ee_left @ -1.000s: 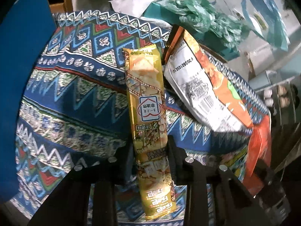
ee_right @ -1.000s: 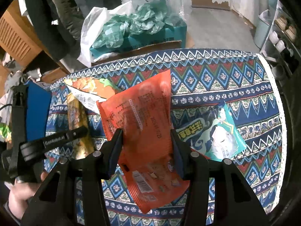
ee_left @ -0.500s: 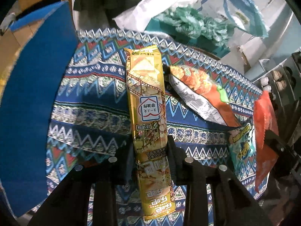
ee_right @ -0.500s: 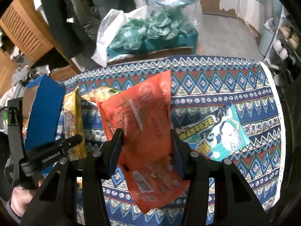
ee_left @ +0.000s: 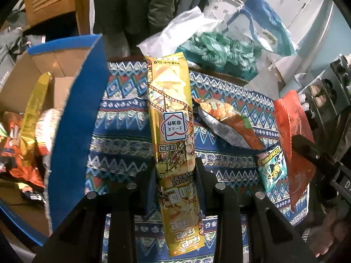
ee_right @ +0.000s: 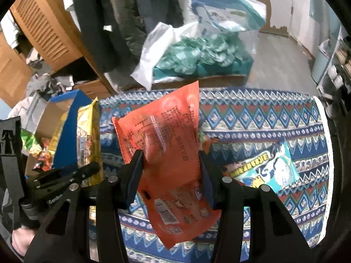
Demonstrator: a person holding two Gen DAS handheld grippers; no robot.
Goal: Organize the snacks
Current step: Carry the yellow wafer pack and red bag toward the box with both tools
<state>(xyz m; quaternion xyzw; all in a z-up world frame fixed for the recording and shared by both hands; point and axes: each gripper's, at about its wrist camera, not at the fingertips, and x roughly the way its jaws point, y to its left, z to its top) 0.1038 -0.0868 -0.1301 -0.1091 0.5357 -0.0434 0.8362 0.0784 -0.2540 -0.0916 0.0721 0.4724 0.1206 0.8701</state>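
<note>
The long yellow snack packet [ee_left: 173,144] is pinched between the jaws of the left gripper [ee_left: 174,171], held above the patterned tablecloth [ee_left: 122,118]. The right gripper [ee_right: 171,166] has its jaws pinching an orange snack bag [ee_right: 166,151] over the same cloth. To the left stands a blue cardboard box [ee_left: 72,118], its raised flap between the yellow packet and the snacks already inside. An orange-and-white chip bag [ee_left: 228,127] and a teal snack bag [ee_right: 267,168] lie on the cloth. Only the left wrist view looks into the box; only the right wrist view shows the teal bag whole
</note>
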